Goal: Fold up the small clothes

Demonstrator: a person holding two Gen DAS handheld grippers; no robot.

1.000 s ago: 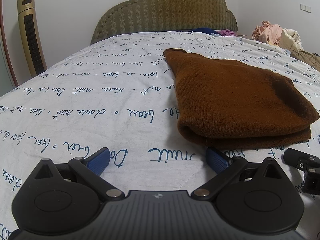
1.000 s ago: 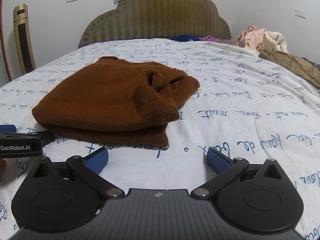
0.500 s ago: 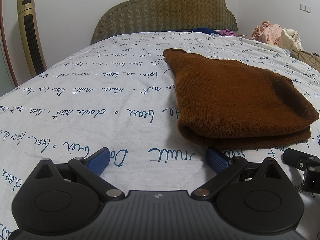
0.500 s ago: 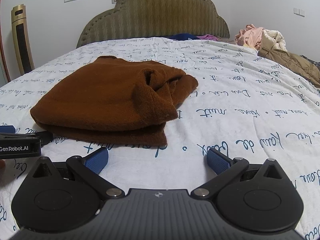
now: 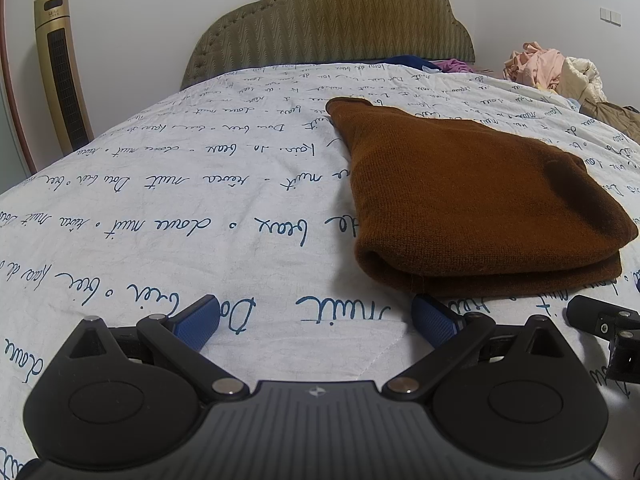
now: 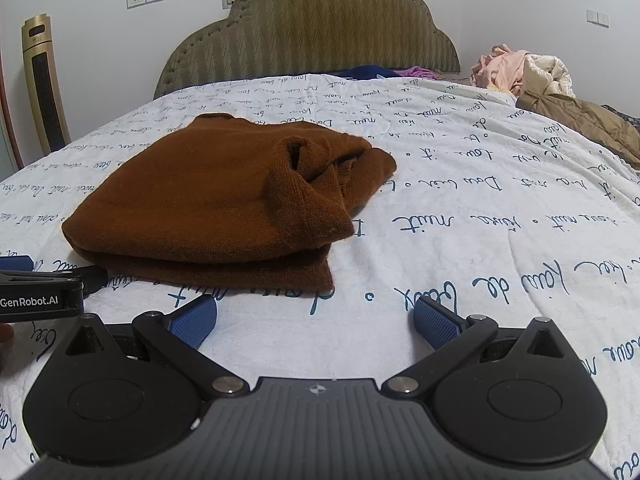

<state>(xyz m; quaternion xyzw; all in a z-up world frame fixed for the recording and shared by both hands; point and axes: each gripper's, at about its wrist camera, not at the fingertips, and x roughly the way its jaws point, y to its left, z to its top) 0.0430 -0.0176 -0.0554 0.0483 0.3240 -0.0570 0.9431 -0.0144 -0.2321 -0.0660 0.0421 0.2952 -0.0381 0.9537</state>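
A brown knit garment [image 5: 472,200] lies folded in a thick stack on the white bed cover with blue script [image 5: 180,200]. In the right wrist view the garment [image 6: 208,204] sits ahead and left, with a bunched sleeve or collar on top at its right side. My left gripper [image 5: 316,320] is open and empty, low over the cover just short of the garment's near left corner. My right gripper [image 6: 314,320] is open and empty, near the garment's near right corner. Each gripper shows at the edge of the other's view.
A padded olive headboard [image 5: 332,24] stands at the far end. A pile of pink and cream clothes [image 6: 520,70] and a brown jacket [image 6: 584,124] lie at the far right. A gold tower fan [image 5: 60,72] stands left of the bed.
The right gripper has risen or tilted slightly, so the garment sits a little lower in its view. The left gripper has hardly moved. Both stay open.
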